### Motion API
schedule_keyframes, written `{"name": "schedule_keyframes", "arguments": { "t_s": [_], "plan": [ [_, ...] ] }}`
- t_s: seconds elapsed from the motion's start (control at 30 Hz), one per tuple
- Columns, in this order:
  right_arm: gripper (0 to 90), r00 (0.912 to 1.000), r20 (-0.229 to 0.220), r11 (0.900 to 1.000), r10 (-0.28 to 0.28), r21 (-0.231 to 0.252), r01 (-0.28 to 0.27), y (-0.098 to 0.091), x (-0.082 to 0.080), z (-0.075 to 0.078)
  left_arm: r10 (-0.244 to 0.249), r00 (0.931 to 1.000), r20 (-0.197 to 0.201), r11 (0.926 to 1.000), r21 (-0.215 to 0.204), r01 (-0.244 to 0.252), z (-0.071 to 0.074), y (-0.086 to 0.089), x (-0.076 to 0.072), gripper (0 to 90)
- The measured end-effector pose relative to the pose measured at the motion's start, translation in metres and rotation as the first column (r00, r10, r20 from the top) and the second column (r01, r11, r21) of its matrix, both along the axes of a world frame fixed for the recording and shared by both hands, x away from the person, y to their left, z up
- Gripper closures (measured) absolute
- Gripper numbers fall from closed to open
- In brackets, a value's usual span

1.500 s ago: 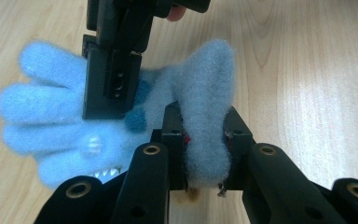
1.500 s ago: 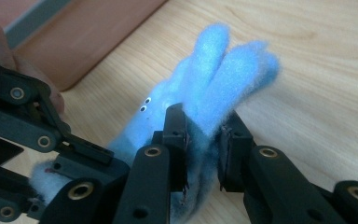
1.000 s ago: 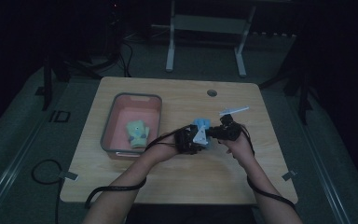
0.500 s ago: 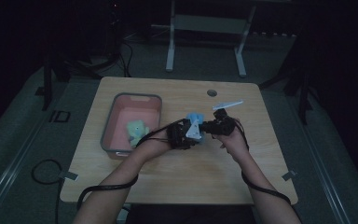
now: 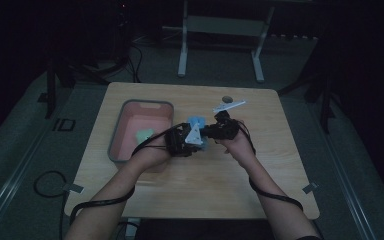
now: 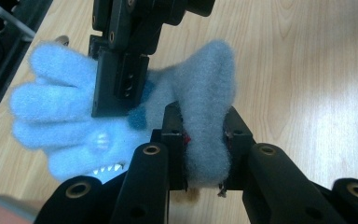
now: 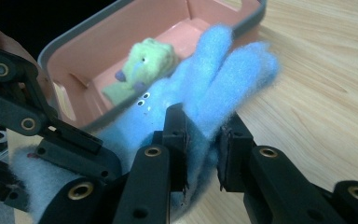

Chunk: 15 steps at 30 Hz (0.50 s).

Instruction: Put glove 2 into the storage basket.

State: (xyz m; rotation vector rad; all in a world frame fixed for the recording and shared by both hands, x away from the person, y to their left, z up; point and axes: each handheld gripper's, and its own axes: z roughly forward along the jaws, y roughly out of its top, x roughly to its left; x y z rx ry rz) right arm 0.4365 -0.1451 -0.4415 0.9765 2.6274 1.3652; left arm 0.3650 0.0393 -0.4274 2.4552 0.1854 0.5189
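Both tools are clamped on one blue plush toy (image 5: 198, 131), held above the wooden bench (image 5: 190, 180) just right of the pink bin (image 5: 118, 131).

Left tool (image 6: 204, 135): its jaws are closed on a grey-blue fold of the toy, the pads pressing it from both sides. In the left tool's view the toy's lighter blue body (image 6: 60, 126) spreads to the left, with finger-like lobes at its far edge and a row of small white teeth on its underside. The right tool comes in from the top of that view and grips the toy across its middle.

Right tool (image 7: 203, 135): its jaws are closed on the pale blue lobes of the toy (image 7: 223, 79), the plush squeezed between the pads. Two small white dots show on the toy's body just above the jaws. The left tool lies at the lower left of that view, also on the toy.

In the high view the two tools meet at the toy near the bench's centre, the left (image 5: 181, 141) beside the bin's right wall, the right (image 5: 215, 131) just across from it. The person's forearms reach in from the near edge.

The bin holds a green plush toy (image 7: 144, 70) lying on its floor. A small dark disc (image 5: 227, 99) sits on the bench near the far edge.
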Motion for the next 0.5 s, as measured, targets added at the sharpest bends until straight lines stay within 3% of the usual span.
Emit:
{"name": "schedule_keyframes", "arguments": {
  "t_s": [0.5],
  "plan": [
    [76.1,0.9982,0.021,0.9984,0.056,-0.004,-0.056,0.049,0.004,0.007,0.069,0.9976,0.003,0.9975,0.017,-0.069,0.006,0.042,-0.005,76.3]
  ]
}}
